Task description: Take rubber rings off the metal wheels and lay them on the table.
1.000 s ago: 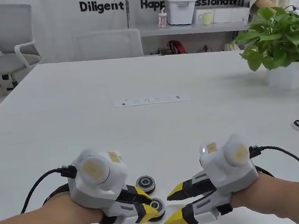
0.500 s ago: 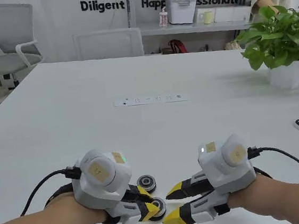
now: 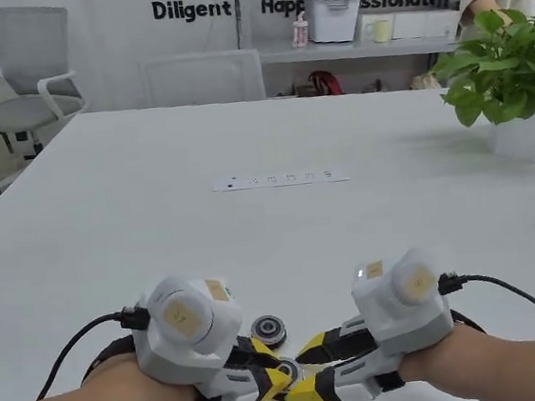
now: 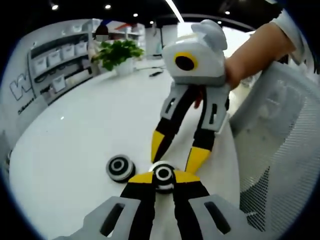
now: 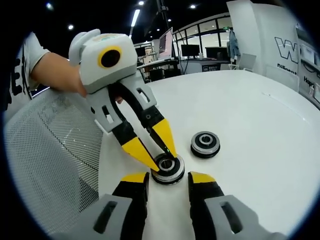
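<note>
On the big white table [image 3: 280, 228], the left gripper [image 4: 164, 178] squeezes one wheel [image 5: 167, 169] between its jaws. The right gripper [image 5: 167, 180] has its jaws apart, right by that same wheel. The other wheel [image 3: 268, 331] lies flat just beside.

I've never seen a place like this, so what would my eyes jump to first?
Two white-and-grey grippers with yellow-tipped jaws meet near the bottom of the head view: the left gripper pinches a small metal wheel with a black rubber ring, and the right gripper faces it with jaws open. A second ringed metal wheel lies on the white table beside them, and a leafy green potted plant stands at the far right.
</note>
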`<state>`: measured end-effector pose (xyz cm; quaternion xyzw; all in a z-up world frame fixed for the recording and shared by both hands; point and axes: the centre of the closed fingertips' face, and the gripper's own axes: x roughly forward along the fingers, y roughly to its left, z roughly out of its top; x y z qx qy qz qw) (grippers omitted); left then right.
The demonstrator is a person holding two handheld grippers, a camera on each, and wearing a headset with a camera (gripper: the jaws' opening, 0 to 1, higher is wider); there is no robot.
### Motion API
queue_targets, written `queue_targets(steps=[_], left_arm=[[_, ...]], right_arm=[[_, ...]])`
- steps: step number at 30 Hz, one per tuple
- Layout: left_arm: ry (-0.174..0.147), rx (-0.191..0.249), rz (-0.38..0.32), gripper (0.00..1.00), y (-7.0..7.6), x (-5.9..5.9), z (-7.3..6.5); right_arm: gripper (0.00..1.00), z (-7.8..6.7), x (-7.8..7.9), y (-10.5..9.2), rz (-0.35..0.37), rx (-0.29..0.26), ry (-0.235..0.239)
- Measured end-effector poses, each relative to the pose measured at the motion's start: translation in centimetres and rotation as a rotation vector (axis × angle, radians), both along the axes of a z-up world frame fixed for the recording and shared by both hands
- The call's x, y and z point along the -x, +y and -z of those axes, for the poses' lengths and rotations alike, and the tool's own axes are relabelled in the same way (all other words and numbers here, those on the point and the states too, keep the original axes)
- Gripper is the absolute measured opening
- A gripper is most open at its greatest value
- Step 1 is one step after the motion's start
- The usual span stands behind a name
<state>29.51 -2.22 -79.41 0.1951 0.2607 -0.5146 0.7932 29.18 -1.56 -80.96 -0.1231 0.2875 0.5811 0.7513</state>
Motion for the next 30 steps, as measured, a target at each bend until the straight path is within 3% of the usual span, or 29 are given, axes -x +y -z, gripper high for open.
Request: queue_targets(steps=[2,3,7,20,24,30], left_arm=[[0.000,0.001,0.000,0.13,0.0,0.0,0.0],[-0.001,0.000,0.001,0.13,0.0,0.0,0.0],[-0.004,0.001,0.001,0.13,0.0,0.0,0.0],[0.000,0.013,-0.003,0.13,0.0,0.2,0.0],[0.001,0.015,-0.005,0.13,0.1,0.2,0.0],[0.006,0.017,-0.011,0.12,0.0,0.3,0.0]], right_arm=[[0.27,0.0,0.0,0.2,-0.013,-0.003,-0.019],[0.27,0.0,0.2,0.2,-0.007,-0.008,0.006],[0.24,-0.6,0.0,0.2,-0.001,-0.032,-0.013],[0.22,-0.6,0.5,-0.4,-0.022,-0.010,-0.030],[0.16,0.0,0.7,-0.9,-0.036,0.028,-0.028],[0.08,-0.1,0.7,-1.3,-0.023,0.024,-0.015]])
